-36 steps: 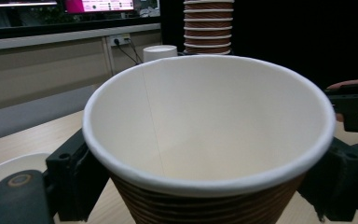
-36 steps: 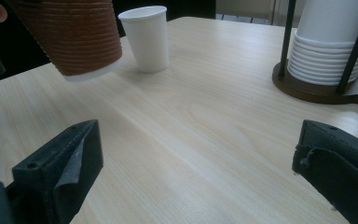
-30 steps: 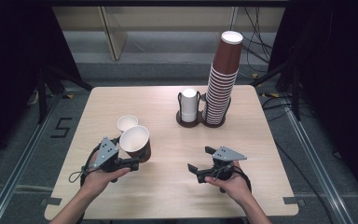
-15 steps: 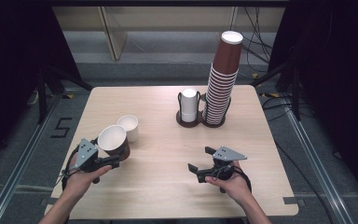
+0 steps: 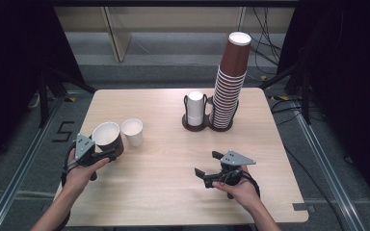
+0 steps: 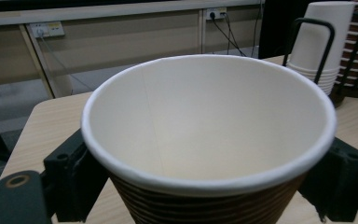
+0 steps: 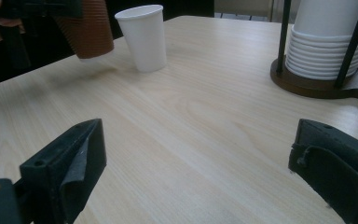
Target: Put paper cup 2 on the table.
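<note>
High view: left gripper (image 5: 107, 155) pinches a ribbed brown paper cup (image 5: 108, 138) near the table's (image 5: 173, 192) left edge — unplaced; right gripper (image 5: 211, 166) spread, idle.

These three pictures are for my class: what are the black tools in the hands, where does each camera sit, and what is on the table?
A person holds a hand-operated two-jaw gripper in each hand. The high view looks down on the table from above. The other two cameras ride on the grippers, looking along their jaws. The left gripper clamps a brown ribbed paper cup, seen close up in its own view, held just above the table. The right gripper is open and empty. On the table stand a white cup and a holder with a white stack and a tall brown stack.
</note>
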Motion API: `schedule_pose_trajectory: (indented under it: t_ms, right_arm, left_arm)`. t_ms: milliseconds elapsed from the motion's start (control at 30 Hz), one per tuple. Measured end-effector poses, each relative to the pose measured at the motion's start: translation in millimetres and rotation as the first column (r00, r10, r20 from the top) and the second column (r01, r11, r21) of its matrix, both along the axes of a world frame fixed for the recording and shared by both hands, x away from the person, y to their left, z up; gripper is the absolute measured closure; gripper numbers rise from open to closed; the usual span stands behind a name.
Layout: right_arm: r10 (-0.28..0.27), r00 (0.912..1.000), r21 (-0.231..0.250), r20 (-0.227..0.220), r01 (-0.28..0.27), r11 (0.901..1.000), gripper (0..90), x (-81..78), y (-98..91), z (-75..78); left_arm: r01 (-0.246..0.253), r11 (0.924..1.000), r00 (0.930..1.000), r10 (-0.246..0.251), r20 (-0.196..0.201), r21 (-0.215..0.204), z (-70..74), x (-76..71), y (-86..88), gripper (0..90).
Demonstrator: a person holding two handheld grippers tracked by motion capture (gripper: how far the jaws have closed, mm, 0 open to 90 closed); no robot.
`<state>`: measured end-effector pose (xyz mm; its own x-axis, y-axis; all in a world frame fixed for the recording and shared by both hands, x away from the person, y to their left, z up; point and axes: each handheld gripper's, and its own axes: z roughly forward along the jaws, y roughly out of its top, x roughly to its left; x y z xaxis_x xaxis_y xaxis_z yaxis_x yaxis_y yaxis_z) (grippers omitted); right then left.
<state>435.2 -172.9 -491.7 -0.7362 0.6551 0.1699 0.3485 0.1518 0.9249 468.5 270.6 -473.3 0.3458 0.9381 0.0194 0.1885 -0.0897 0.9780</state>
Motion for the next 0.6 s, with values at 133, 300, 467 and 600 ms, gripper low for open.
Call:
schedule_pose_trajectory:
  t_ms: [133, 300, 467, 600]
  right_arm:
    - [0.002, 1.0000, 0.007, 0.003, -0.002, 1.0000, 4.2, 0.3, -0.6, 0.2]
    - [-0.003, 1.0000, -0.002, 0.004, 0.003, 1.0000, 4.3, 1.2, -2.3, 0.0]
    - [0.005, 1.0000, 0.007, 0.006, -0.005, 1.0000, 4.4, 0.5, -0.9, -0.1]
    - [-0.009, 0.9997, -0.008, 0.025, 0.010, 0.9999, 4.5, 0.7, -1.1, -0.4]
  left_arm:
    - [-0.033, 0.9995, 0.9992, 0.033, -0.023, -0.003, -4.9, 10.8, 1.9, 12.2]
    - [-0.046, 0.9990, 0.9987, 0.046, -0.023, 0.000, -8.5, 17.4, 3.0, 12.1]
    - [-0.058, 0.9983, 0.9974, 0.057, -0.044, -0.010, -14.4, 21.9, 6.1, 11.8]
    - [-0.058, 0.9982, 0.9971, 0.057, -0.050, -0.017, -17.2, 23.3, 8.2, 11.3]
